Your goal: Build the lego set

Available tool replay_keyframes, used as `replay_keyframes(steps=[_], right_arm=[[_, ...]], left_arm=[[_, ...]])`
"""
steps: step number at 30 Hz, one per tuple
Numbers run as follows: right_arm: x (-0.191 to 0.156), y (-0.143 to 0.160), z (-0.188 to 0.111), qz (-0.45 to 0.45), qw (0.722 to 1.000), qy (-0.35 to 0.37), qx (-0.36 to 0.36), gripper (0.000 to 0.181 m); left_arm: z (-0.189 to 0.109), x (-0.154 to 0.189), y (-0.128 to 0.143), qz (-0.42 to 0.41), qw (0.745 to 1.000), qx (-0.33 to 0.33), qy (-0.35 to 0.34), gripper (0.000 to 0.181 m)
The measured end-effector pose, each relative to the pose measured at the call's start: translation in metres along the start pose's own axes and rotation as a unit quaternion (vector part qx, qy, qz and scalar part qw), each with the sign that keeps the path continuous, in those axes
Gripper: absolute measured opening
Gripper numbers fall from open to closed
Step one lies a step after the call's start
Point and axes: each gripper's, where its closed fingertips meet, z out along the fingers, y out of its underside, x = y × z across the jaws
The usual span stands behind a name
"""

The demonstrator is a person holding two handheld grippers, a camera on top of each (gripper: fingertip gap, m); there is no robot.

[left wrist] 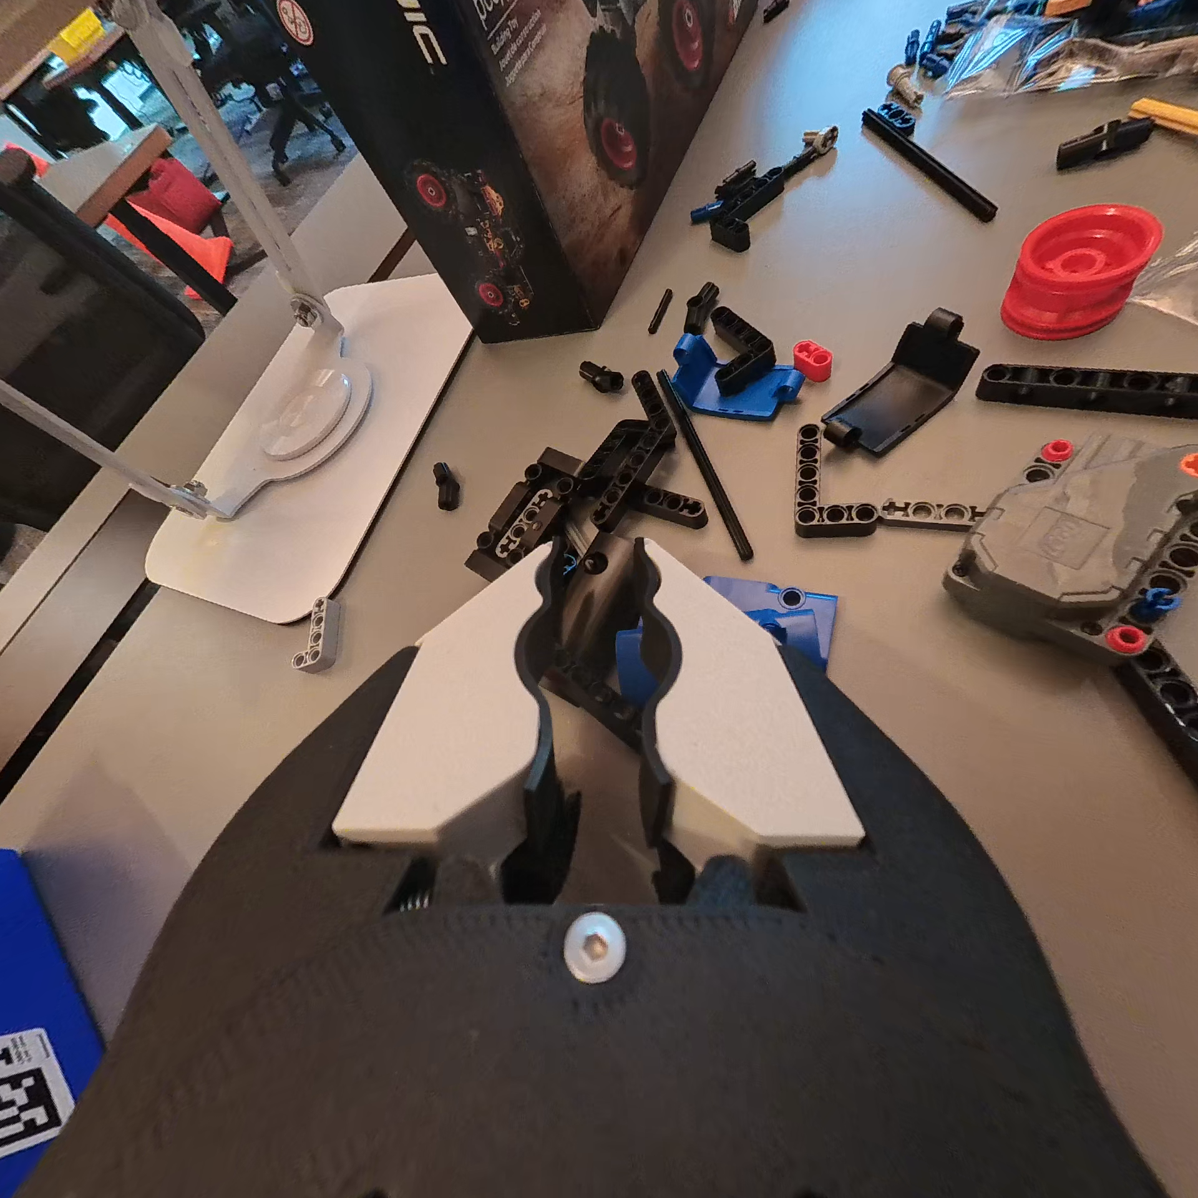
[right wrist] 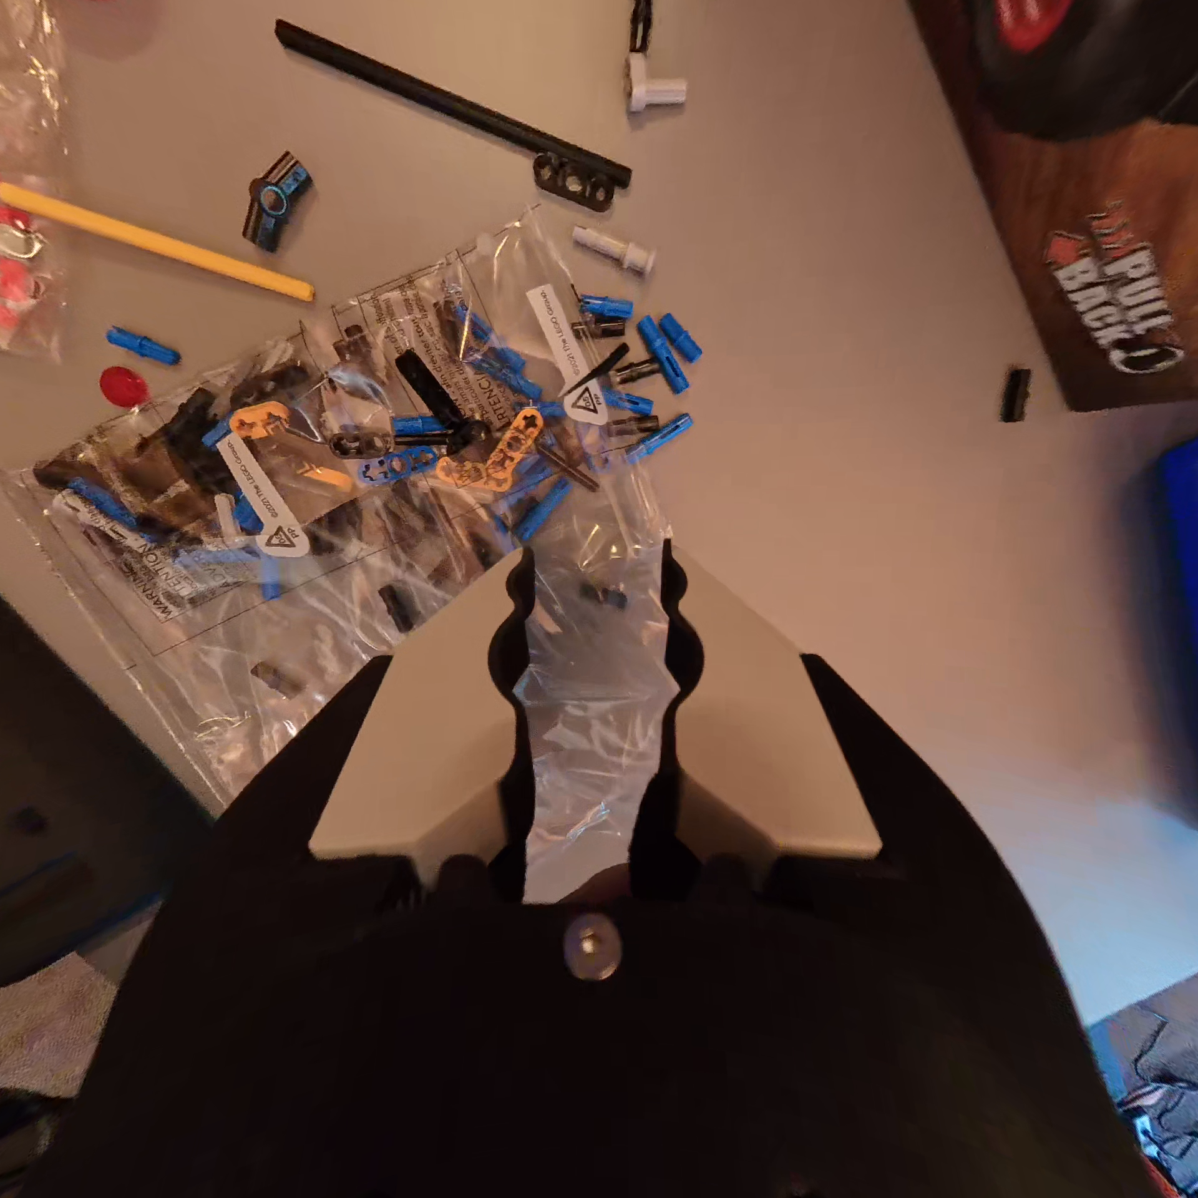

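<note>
A black curved panel piece, joined to a blue part and a black beam, is clamped between the left tongs, its long axis running along the fingers toward the far side. Just beyond lies a pile of black beams; a grey motor block sits to the right, a red wheel hub farther off. The right tongs are held apart and empty above a clear parts bag; blue pins lie spilled just beyond the tips, slightly right. A pin is judged the next pick, the right tongs being nearer. Open bench is available to the right, short of the product box.
</note>
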Motion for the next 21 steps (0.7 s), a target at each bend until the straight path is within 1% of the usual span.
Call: replay_keyframes(steps=[3,7,8,10,14,17,18,19,21], right_arm=[[-0.005,-0.004,-0.015,0.014,0.999,0.014,0.034,0.041],[-0.010,0.015,-0.036,0.050,0.997,0.052,0.030,0.049],[-0.018,0.014,-0.040,0.055,0.996,0.048,0.045,0.051],[-0.046,0.010,-0.045,0.046,0.996,0.022,0.074,0.051],[-0.094,0.026,-0.037,0.033,0.998,-0.002,0.053,0.054],[-0.114,0.037,-0.033,0.037,0.998,-0.004,0.047,0.055],[-0.111,0.041,-0.033,0.042,0.998,0.011,0.047,0.055],[-0.102,0.044,-0.036,0.059,0.996,0.033,0.054,0.051],[-0.076,0.042,-0.046,0.112,0.986,0.078,0.092,0.031]], left_arm=[[0.000,0.000,0.000,0.002,1.000,-0.001,-0.001,0.018],[0.001,0.001,0.001,0.007,1.000,-0.004,-0.002,0.018],[0.001,0.001,0.001,0.008,1.000,-0.005,-0.002,0.018],[0.001,0.002,0.002,0.012,1.000,-0.007,-0.002,0.018],[0.002,0.003,0.002,0.015,1.000,-0.009,-0.002,0.018],[0.002,0.003,0.002,0.017,1.000,-0.009,-0.004,0.018],[0.002,0.003,0.002,0.017,1.000,-0.009,-0.005,0.018],[0.002,0.003,0.002,0.018,1.000,-0.009,-0.005,0.018],[0.002,0.003,0.002,0.020,1.000,-0.010,-0.005,0.018]])
